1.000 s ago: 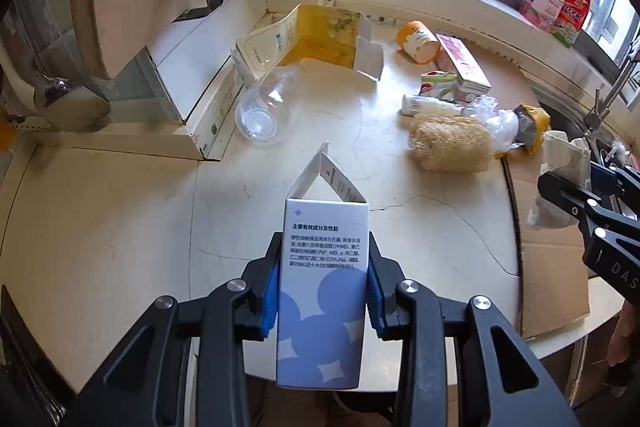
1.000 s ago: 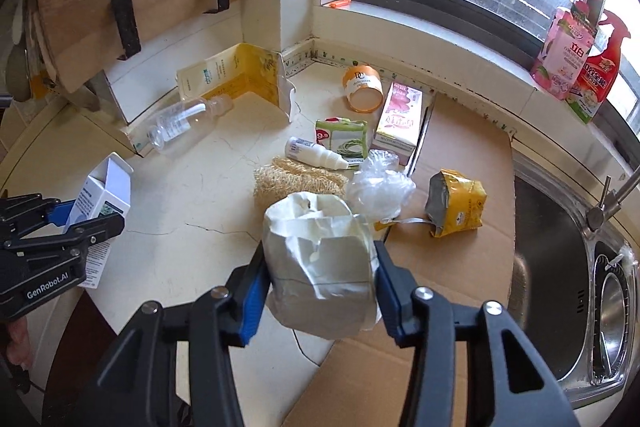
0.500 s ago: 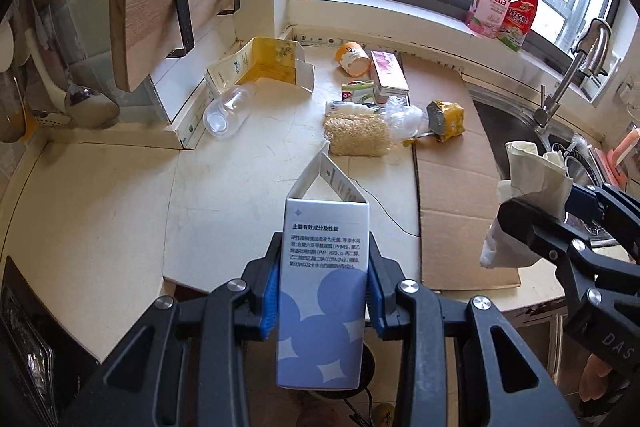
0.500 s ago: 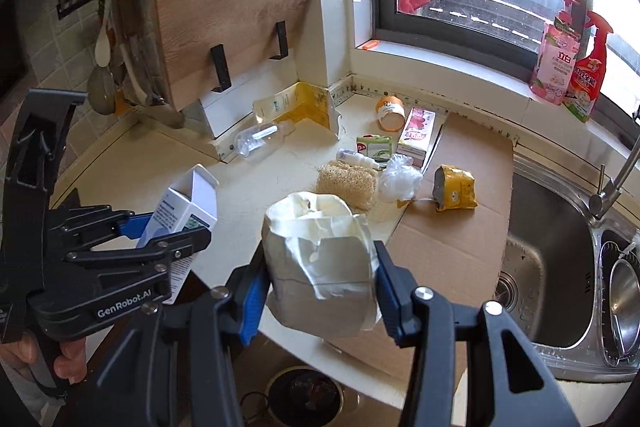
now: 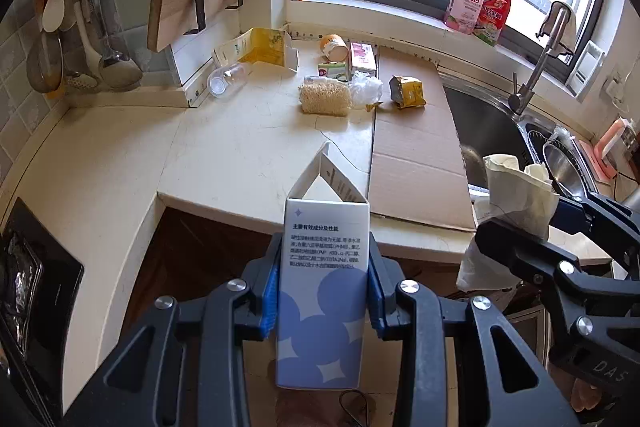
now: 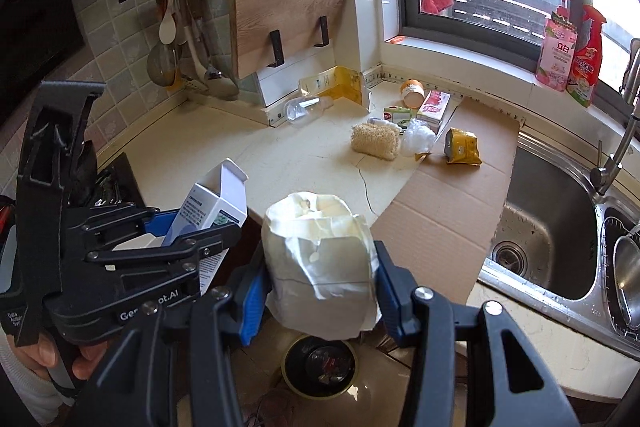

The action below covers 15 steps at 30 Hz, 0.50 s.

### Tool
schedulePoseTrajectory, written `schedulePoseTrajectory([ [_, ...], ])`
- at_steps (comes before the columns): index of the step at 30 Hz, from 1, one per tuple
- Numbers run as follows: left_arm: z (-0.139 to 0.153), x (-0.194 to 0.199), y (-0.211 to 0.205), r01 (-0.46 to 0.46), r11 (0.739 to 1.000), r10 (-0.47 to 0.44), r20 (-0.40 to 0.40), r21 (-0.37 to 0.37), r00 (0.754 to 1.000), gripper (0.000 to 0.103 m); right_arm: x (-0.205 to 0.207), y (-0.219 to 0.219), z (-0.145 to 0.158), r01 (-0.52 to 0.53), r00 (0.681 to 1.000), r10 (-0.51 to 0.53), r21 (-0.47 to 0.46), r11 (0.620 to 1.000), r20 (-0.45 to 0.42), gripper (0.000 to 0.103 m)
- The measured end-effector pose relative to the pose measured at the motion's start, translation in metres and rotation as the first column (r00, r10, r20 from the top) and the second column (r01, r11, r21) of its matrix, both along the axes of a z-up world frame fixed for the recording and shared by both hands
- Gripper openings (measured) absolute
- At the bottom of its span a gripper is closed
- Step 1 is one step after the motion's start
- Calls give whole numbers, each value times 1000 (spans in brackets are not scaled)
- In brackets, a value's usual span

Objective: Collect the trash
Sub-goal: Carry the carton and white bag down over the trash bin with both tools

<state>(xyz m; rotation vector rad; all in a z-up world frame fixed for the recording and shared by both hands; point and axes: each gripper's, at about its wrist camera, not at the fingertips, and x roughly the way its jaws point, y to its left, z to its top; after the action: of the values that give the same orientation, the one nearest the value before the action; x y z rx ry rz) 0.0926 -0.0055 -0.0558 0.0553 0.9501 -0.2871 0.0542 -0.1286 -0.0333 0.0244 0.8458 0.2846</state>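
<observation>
Right wrist view, L to R: left hand-held gripper (image 6: pixel 200 227) clamps a blue-white carton (image 6: pixel 216 203), off the counter (image 6: pixel 304 155) edge. Right hand-held gripper (image 6: pixel 320 291) pinches a crumpled paper bag (image 6: pixel 320 259) above a round bin (image 6: pixel 320 363) on the floor. More trash on counter w/ cardboard (image 6: pixel 452 195), sink (image 6: pixel 548 219) at right.

The blue-and-white carton (image 5: pixel 323 283) at lower centre carries the heading "主要有效成分及性能". The left gripper's (image 6: pixel 168 239) body reads roughly "GenRobot.AI"; the right gripper (image 5: pixel 520 227) shows "DAS".
</observation>
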Motion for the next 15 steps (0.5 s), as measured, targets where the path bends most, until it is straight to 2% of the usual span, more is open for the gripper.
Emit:
schedulePoseTrajectory([
  [9, -27, -46, -1, -24, 1000, 25, -37, 15, 999, 34, -36, 2, -30, -56, 996, 57, 28, 998, -63, 48],
  [15, -68, -63, 3, -36, 999, 40, -105, 39, 994, 34, -48, 4, -77, -59, 986, 68, 61, 996, -155, 48],
])
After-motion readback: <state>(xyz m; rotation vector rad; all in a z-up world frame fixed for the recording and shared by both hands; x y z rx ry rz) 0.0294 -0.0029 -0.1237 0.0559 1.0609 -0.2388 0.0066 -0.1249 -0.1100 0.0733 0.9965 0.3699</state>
